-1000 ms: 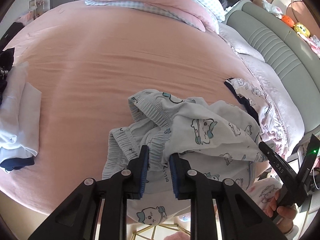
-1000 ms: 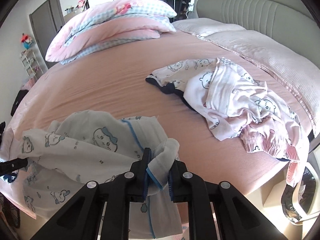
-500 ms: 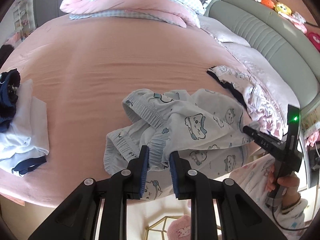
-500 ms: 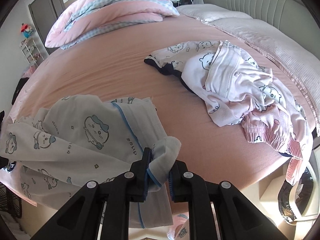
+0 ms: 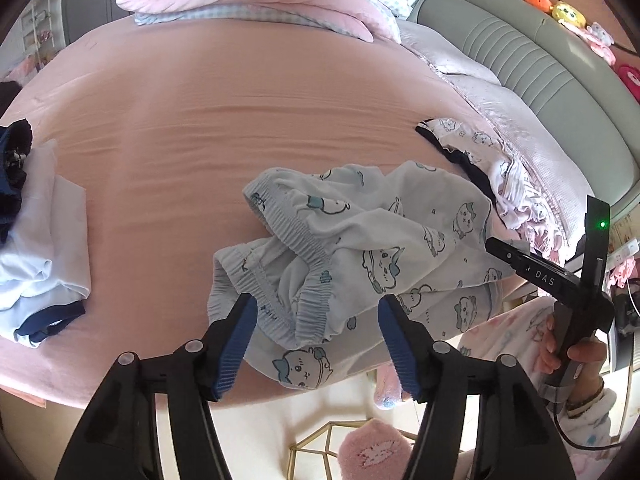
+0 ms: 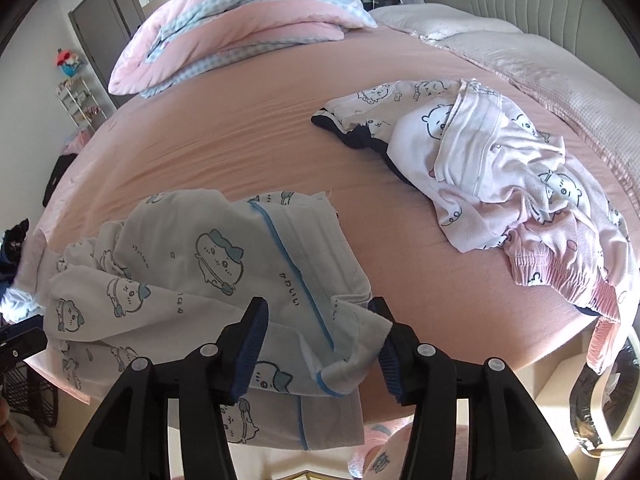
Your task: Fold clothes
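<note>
Item one, my left hand-held gripper: jaws opening, set well apart, with the elastic waistband of the pale blue cartoon-print pyjama trousers lying between them but not pressed by either pad. Item two, my right hand-held gripper: jaws likewise opening, the blue-piped leg hem of the same trousers loose between the pads, the cloth just grazing the right one. The trousers lie crumpled on the near edge of the bed, part of them hanging over the side. Item three: a heap of pink and white bear-print clothes further along the bed towards the headboard, well apart from the trousers. Item four: a folded white garment with dark trim on the bed's left side. Item five: a folded pink and blue-check quilt at the far end.
</note>
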`<state>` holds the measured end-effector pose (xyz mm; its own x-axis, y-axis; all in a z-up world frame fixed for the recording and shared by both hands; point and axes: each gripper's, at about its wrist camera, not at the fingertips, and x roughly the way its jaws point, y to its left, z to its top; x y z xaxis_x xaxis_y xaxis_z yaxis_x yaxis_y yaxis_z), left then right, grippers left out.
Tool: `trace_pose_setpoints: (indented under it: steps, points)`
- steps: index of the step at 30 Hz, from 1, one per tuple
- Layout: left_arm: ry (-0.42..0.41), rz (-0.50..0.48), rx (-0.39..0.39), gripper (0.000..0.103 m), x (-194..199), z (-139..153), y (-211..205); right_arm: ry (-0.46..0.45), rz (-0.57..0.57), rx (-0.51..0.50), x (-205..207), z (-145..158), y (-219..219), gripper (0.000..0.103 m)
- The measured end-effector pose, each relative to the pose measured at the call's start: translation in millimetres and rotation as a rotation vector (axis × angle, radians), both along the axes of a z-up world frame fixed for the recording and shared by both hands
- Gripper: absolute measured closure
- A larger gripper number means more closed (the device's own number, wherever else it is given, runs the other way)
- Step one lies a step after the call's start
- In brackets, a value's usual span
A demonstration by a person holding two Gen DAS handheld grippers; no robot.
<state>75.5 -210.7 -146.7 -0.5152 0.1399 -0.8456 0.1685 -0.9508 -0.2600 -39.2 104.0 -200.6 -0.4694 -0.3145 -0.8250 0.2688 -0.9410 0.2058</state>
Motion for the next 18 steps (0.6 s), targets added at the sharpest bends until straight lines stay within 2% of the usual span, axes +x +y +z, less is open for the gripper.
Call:
trace_pose_setpoints:
  steps: [5,13,16,18]
  points:
    - [0.021,-0.026,0.107,0.042,-18.5,-9.6,-2.6,-0.049,-0.019,-0.063,-2.3,-3.7,5.7,0.050]
    - [-0.045,0.059,0.286,0.043,-51.4,-48.1,-16.6,-0.073,-0.018,-0.045,0.9,-9.2,9.7,0.050]
    - [-0.005,0.062,0.286,0.043,-55.1,-42.1,-11.1,-0.105,-0.017,-0.044,-2.6,-14.6,11.2,0.050]
    - [0.025,0.071,0.292,0.050,-54.6,-36.8,-7.7,-0.094,-0.014,-0.044,-1.6,-13.3,11.1,0.050]
